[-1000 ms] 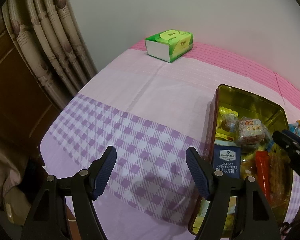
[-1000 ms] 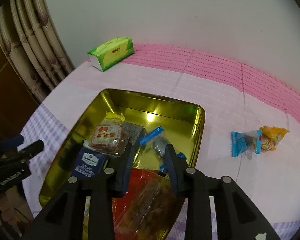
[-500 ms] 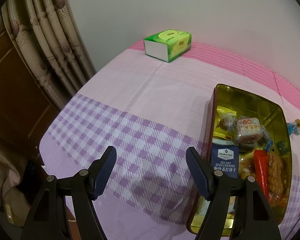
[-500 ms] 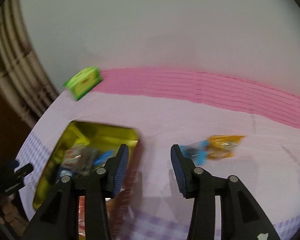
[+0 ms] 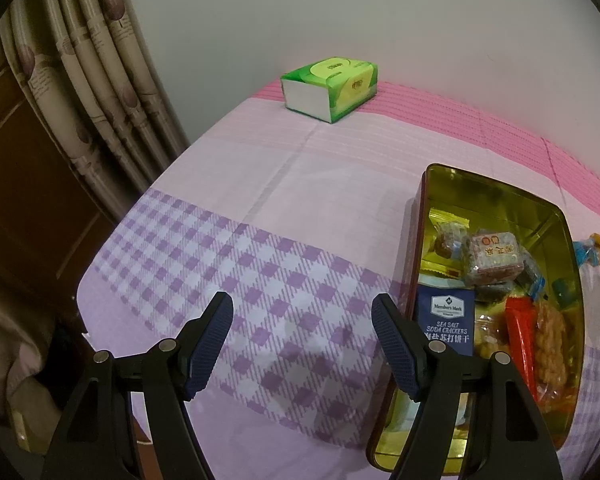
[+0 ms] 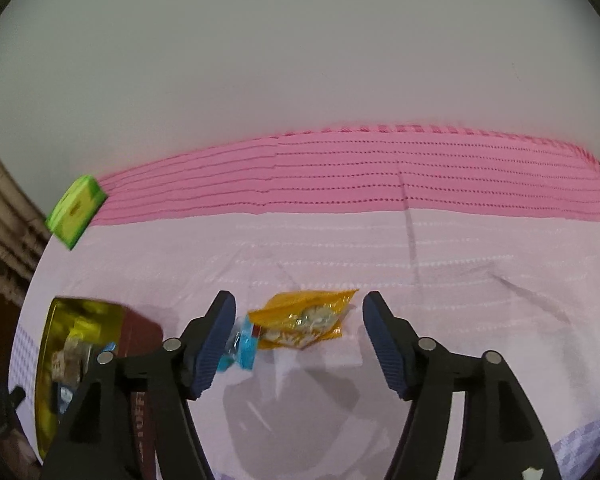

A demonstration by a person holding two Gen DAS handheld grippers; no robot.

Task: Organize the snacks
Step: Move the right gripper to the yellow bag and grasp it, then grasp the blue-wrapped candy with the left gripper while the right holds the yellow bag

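Step in hand: fetching loose snacks. Right gripper (image 6: 296, 338) jaws just opening, nothing clamped; orange snack packet (image 6: 306, 320) on desk beyond jaws, blue packet (image 6: 242, 346) by left jaw. Left gripper (image 5: 302, 346) jaws apart, empty, gold tin (image 5: 556, 208) right of them. Next: lower, straddle orange packet, close.

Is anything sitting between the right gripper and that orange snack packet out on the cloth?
Nothing visible blocks it. The right gripper, jaws just opening and empty, frames the orange packet on bare tablecloth. A blue packet touches its left end beside the left finger, so it might get caught too.
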